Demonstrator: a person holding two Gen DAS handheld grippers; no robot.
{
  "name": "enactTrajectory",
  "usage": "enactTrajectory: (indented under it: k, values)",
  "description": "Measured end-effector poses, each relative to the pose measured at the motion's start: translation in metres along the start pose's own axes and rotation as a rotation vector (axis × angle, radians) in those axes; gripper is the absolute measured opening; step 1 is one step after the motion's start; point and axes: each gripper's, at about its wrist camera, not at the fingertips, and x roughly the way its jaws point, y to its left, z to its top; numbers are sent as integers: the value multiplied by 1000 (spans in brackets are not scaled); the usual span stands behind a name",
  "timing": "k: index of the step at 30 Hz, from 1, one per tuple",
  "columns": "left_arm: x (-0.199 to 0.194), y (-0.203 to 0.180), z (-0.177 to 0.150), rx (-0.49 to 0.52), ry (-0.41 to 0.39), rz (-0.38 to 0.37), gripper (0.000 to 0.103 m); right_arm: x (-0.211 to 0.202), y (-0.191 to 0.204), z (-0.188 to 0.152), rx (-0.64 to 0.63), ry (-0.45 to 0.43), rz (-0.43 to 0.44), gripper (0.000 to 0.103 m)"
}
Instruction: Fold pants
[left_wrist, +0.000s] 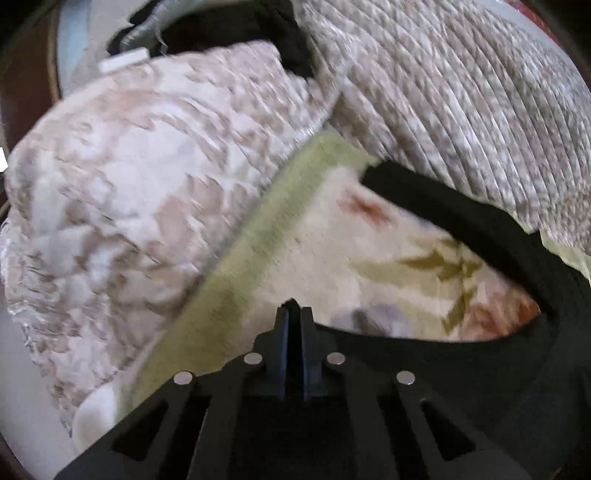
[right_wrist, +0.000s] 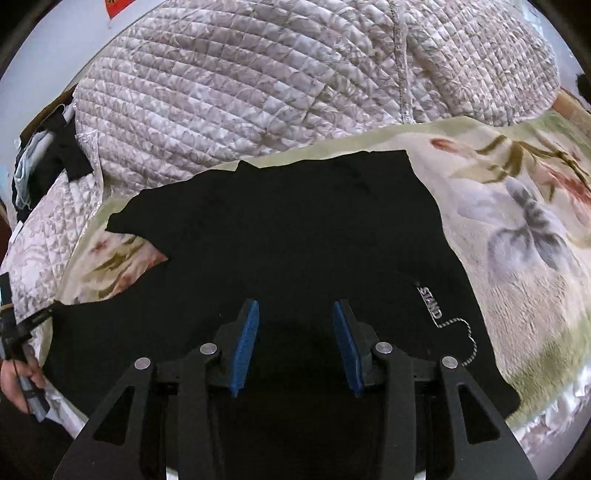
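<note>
On the floral blanket (right_wrist: 517, 258), black pants (right_wrist: 295, 229) run lengthwise away from the spread right gripper (right_wrist: 295, 343) (left gripper (left_wrist: 293, 314) pressed together).

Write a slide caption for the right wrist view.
Open right tongs hover over black pants spread on a floral blanket.

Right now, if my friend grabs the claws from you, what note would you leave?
Left claw: shut, with what looks like a bit of the black pants nipped at its tip.
Right claw: open, empty, above the pants.
The pants lie spread on the flowery blanket, in front of the quilt.
Done: pants laid out, partly doubled over, as far as I can tell.
Left: finish folding and smooth them flat.
</note>
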Motion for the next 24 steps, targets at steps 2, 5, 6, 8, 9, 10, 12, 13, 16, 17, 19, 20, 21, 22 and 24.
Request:
enactTrajectory:
  k: [2, 5, 6, 8, 9, 10, 12, 13, 16, 17, 19, 20, 21, 22, 24]
  values:
    - [7, 1, 1, 6, 13, 11, 7, 1, -4, -2, 14, -7, -31, 42]
    - [18, 3, -1, -21, 57, 45, 10, 7, -17, -6, 53, 32, -59, 42]
    - [14, 5, 0, -41, 51, 45, 11, 8, -20, -7, 64, 42, -55, 42]
    - [-1, 8, 3, -71, 11, 29, 11, 8, -24, -10, 75, 47, -48, 42]
    - [-11, 7, 4, -76, -19, 21, 13, 8, -24, -11, 72, 45, -43, 42]
    - [-20, 5, 4, -77, -41, 3, 15, 7, -21, -11, 63, 42, -29, 42]
    - [-35, -5, 2, -67, -67, -66, 27, 7, -14, -11, 38, 37, -4, 42]
    - [-41, -14, -2, -48, -72, -109, 30, 8, -7, -12, 15, 36, 14, 42]
    - [-52, -43, -17, 29, -60, -231, 38, 12, 11, -15, -53, 31, 52, 42]
    - [-52, -54, -22, 58, -44, -270, 38, 12, 17, -16, -77, 29, 57, 42]
    - [-50, -75, -34, 120, -15, -327, 38, 14, 29, -20, -137, 28, 61, 42]
    - [-48, -85, -39, 148, -1, -340, 38, 15, 34, -22, -161, 26, 66, 42]
    - [-46, -93, -43, 165, 12, -347, 38, 16, 38, -23, -176, 26, 68, 42]
    - [-43, -98, -47, 179, 33, -352, 38, 18, 38, -24, -182, 30, 64, 42]
    - [-32, -105, -52, 193, 82, -342, 38, 27, 36, -25, -173, 64, 34, 42]
